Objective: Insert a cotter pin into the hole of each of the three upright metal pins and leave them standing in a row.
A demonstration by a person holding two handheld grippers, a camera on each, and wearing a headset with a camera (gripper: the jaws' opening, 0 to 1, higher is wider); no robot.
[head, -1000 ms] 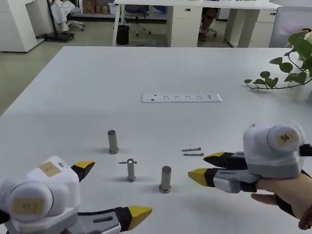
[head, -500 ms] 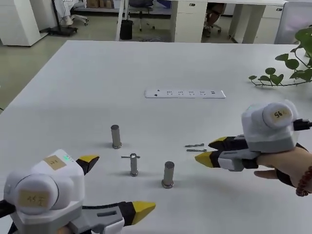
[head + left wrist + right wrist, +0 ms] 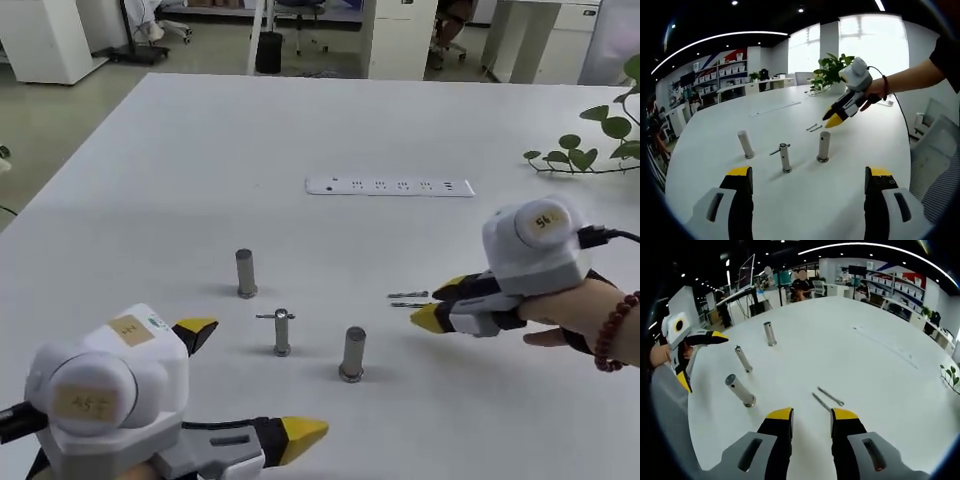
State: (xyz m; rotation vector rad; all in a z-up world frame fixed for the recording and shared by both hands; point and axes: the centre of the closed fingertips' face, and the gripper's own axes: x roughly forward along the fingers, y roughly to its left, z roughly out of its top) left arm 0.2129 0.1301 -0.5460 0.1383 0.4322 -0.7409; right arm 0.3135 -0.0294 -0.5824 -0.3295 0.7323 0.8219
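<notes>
Three upright metal pins stand on the white table: the left pin [image 3: 246, 273] [image 3: 746, 144], the middle pin [image 3: 282, 332] [image 3: 785, 157] with a cotter pin through its top, and the right pin [image 3: 352, 354] [image 3: 823, 146]. Two loose cotter pins [image 3: 408, 299] [image 3: 826, 398] lie flat to the right of them. My right gripper [image 3: 432, 304] [image 3: 812, 415] is open and holds nothing, its tips just short of the loose cotter pins. Near the table's front, my left gripper [image 3: 255, 380] [image 3: 808, 172] is wide open and holds nothing, short of the pins.
A white power strip [image 3: 390, 186] lies further back on the table. A trailing green plant [image 3: 600, 150] reaches in at the back right. Bare table [image 3: 150, 200] lies around the pins. Desks and chairs stand beyond the far edge.
My right gripper has moved away from the front edge and up to the two loose cotter pins. The left gripper has stayed about where it was. The head camera has shifted.
</notes>
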